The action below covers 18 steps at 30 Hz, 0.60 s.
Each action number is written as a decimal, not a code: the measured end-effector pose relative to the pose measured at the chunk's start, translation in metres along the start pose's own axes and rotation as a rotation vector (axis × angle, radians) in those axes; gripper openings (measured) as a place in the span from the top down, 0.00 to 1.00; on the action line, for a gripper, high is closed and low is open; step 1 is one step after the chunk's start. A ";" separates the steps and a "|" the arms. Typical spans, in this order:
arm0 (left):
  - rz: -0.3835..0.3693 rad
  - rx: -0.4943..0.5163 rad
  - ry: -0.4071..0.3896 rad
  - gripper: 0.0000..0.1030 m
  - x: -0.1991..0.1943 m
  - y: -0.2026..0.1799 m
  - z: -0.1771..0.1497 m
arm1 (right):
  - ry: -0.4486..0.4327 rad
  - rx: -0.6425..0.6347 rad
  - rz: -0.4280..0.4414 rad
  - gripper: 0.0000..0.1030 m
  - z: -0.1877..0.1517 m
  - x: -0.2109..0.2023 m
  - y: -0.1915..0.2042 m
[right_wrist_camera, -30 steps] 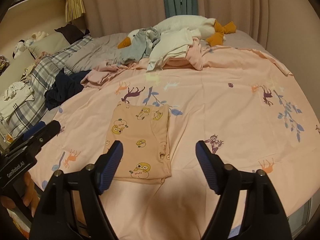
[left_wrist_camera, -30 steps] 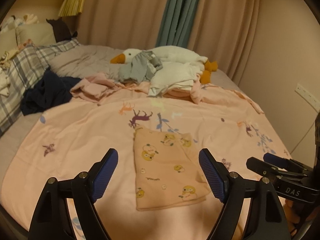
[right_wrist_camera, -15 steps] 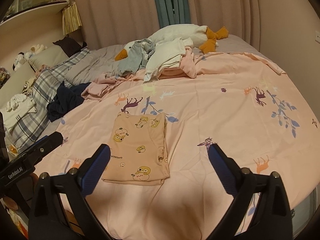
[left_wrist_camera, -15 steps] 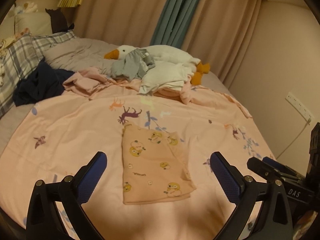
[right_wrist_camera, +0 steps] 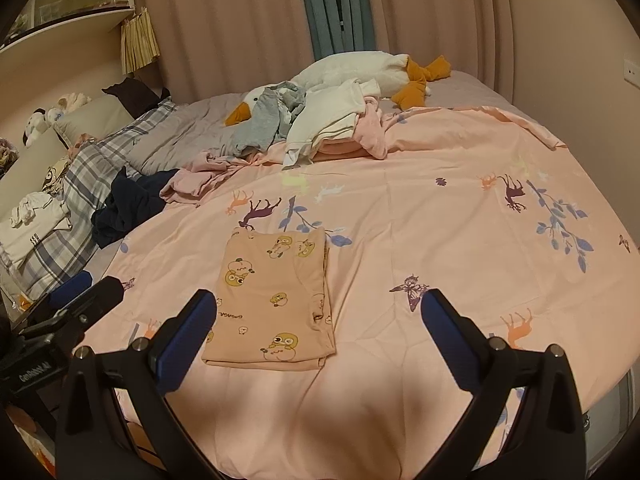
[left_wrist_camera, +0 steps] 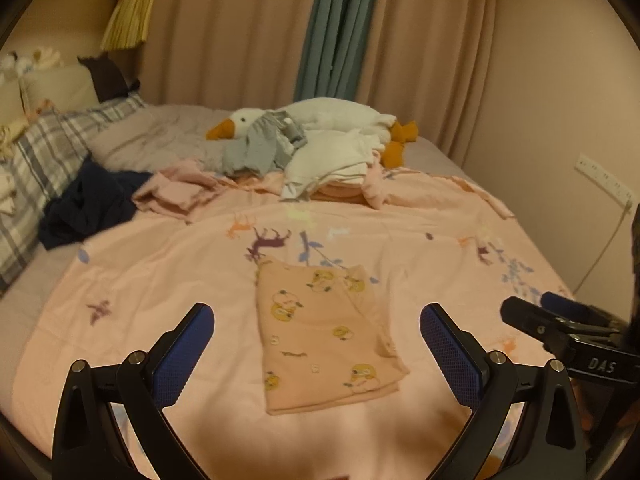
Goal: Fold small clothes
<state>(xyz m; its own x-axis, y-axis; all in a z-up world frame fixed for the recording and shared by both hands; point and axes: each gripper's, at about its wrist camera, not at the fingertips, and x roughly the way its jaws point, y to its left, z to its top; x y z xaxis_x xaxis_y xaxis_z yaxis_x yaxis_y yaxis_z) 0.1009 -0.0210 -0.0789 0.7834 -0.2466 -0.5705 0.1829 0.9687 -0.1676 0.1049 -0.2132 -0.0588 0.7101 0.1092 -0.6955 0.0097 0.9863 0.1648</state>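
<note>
A small peach garment with yellow duck prints point(left_wrist_camera: 324, 328) lies folded into a flat rectangle on the pink animal-print sheet point(left_wrist_camera: 160, 272); it also shows in the right wrist view point(right_wrist_camera: 272, 300). My left gripper point(left_wrist_camera: 316, 352) is open and empty, raised above the near end of the garment. My right gripper point(right_wrist_camera: 316, 336) is open and empty, held above the sheet to the right of the garment's near end. Each gripper shows at the edge of the other's view, the right one point(left_wrist_camera: 560, 328) and the left one point(right_wrist_camera: 68, 304).
A pile of unfolded clothes, grey point(right_wrist_camera: 264, 120), white point(right_wrist_camera: 332, 112) and pink point(right_wrist_camera: 192, 176), lies at the far side against a plush goose point(right_wrist_camera: 360, 68). A dark navy garment point(right_wrist_camera: 128, 204) and plaid pillows point(right_wrist_camera: 76, 196) are at the left. A wall runs along the right.
Both grippers have drawn back and risen from the folded garment, and their jaws have opened wider. The garment has not moved.
</note>
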 end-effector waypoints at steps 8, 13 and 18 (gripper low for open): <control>-0.010 -0.032 0.008 0.01 0.003 0.005 0.002 | -0.003 -0.034 -0.014 0.00 -0.001 -0.001 0.004; 0.013 -0.011 0.010 0.01 0.004 0.000 0.001 | 0.004 -0.029 -0.018 0.00 0.000 0.001 0.003; 0.009 -0.006 0.028 0.01 0.005 -0.001 0.000 | 0.008 -0.030 -0.030 0.00 0.000 0.003 0.003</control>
<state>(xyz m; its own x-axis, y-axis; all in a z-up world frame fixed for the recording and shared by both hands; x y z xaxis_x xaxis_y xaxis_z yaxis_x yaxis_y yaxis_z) 0.1040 -0.0231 -0.0817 0.7682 -0.2385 -0.5942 0.1722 0.9708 -0.1670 0.1072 -0.2100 -0.0600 0.7043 0.0803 -0.7054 0.0098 0.9924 0.1227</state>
